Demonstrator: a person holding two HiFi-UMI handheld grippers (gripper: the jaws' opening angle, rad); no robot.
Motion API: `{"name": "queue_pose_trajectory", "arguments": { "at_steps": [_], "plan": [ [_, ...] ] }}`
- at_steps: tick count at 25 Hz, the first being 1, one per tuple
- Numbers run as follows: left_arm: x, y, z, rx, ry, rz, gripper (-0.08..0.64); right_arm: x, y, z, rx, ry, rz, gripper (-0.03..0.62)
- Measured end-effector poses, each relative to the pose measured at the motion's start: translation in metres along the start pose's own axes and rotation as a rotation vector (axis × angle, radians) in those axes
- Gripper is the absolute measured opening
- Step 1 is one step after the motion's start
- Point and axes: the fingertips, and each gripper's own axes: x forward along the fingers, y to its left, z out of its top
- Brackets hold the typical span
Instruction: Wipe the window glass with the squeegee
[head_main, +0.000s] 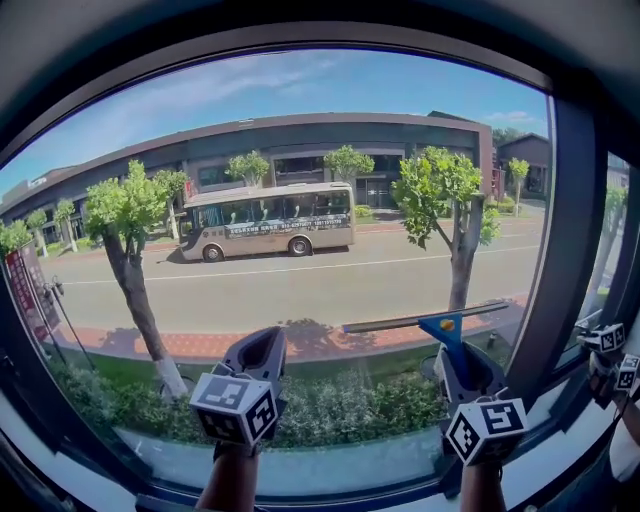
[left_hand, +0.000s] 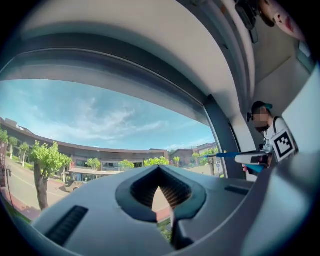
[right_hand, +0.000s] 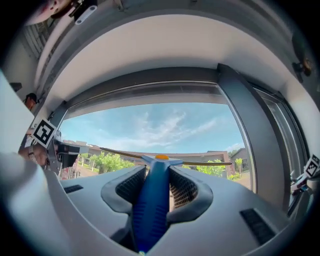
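While you faced the window glass, your right gripper had its jaws clamped on the blue handle of the squeegee. The handle ran up between the two pads, and the right gripper view showed them pressed to it on both sides. The squeegee's long dark blade lay across the lower right part of the pane, tilted so that its right end sat higher, close to the dark upright post of the frame. Whether the blade edge actually touched the glass could not be told from any view.

Your left gripper was raised to the left of the right one, well apart from it, at about the same height in front of the lower middle of the pane. Its jaws met at the tips with nothing held between them (only the street showed through the gap behind the tips).

Outside the glass you had a parked bus across the road, a row of trees and a hedge below the sill.
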Motion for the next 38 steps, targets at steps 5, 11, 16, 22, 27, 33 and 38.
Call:
{"name": "queue_pose_trajectory", "arguments": {
  "at_steps": [5,11,16,22,27,33,38],
  "plan": [
    [-0.017,0.054,0.055,0.059,-0.064,-0.056,0.0,0.019,0.061,0.057,-0.002,-0.087,-0.008,0.143],
    [-0.022,0.095,0.138,0.11,-0.176,-0.101,0.0,0.046,0.103,0.147,-0.055,-0.214,-0.009,0.143],
    [-0.014,0.098,0.204,0.17,-0.258,-0.108,0.0,0.071,0.102,0.23,-0.073,-0.299,-0.022,0.143],
    [-0.019,0.122,0.263,0.209,-0.342,-0.023,0.0,0.102,0.102,0.313,-0.099,-0.369,-0.021,0.143],
    [-0.019,0.141,0.3,0.221,-0.43,0.065,0.0,0.127,0.115,0.356,-0.151,-0.388,-0.051,0.143],
    [-0.018,0.138,0.332,0.27,-0.497,0.081,0.0,0.14,0.123,0.378,-0.151,-0.413,-0.052,0.143],
    [-0.019,0.137,0.354,0.298,-0.52,0.09,0.0,0.147,0.115,0.385,-0.122,-0.414,-0.074,0.143]
  ]
}}
